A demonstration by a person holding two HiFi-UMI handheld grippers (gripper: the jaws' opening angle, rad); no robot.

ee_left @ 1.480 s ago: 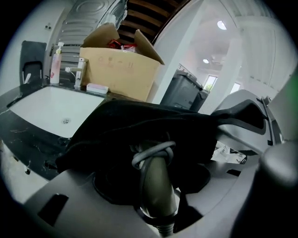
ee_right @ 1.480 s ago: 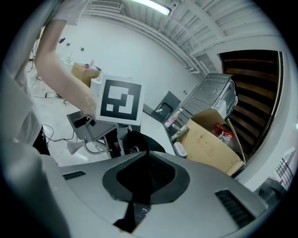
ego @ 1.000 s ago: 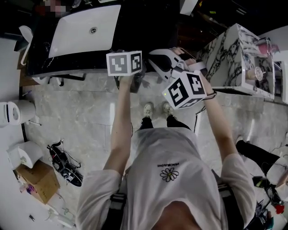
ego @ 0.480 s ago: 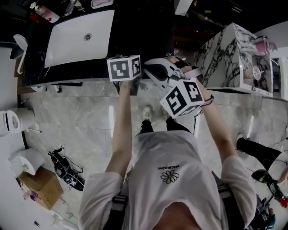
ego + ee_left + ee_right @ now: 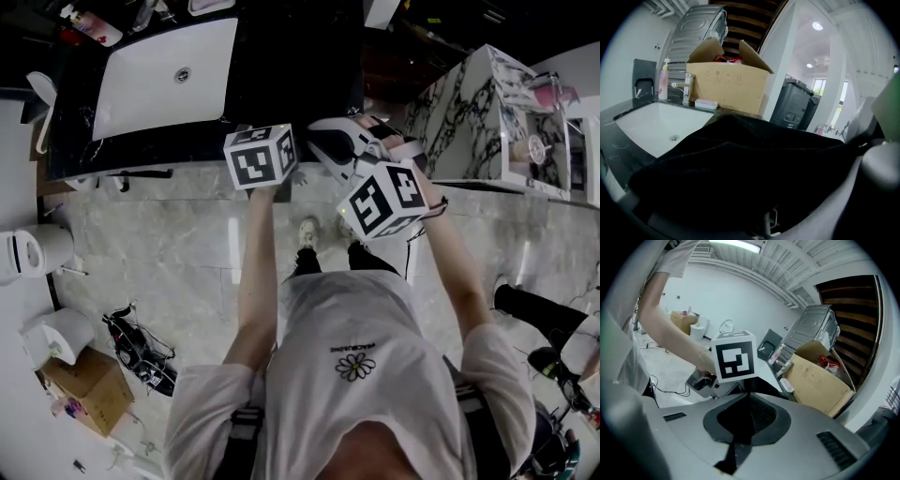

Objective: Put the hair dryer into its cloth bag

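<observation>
Above counter (image 5: 300,66) | left gripper (image 5: 771,225) clamped on cloth bag (image 5: 740,168), lifting it | right gripper (image 5: 733,453) closed around hair dryer (image 5: 797,446), alongside for insertion

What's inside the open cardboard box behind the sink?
Between the raised flaps of the cardboard box, something red pokes above the rim. Its identity is unclear, and the box walls hide everything lower down.
</observation>
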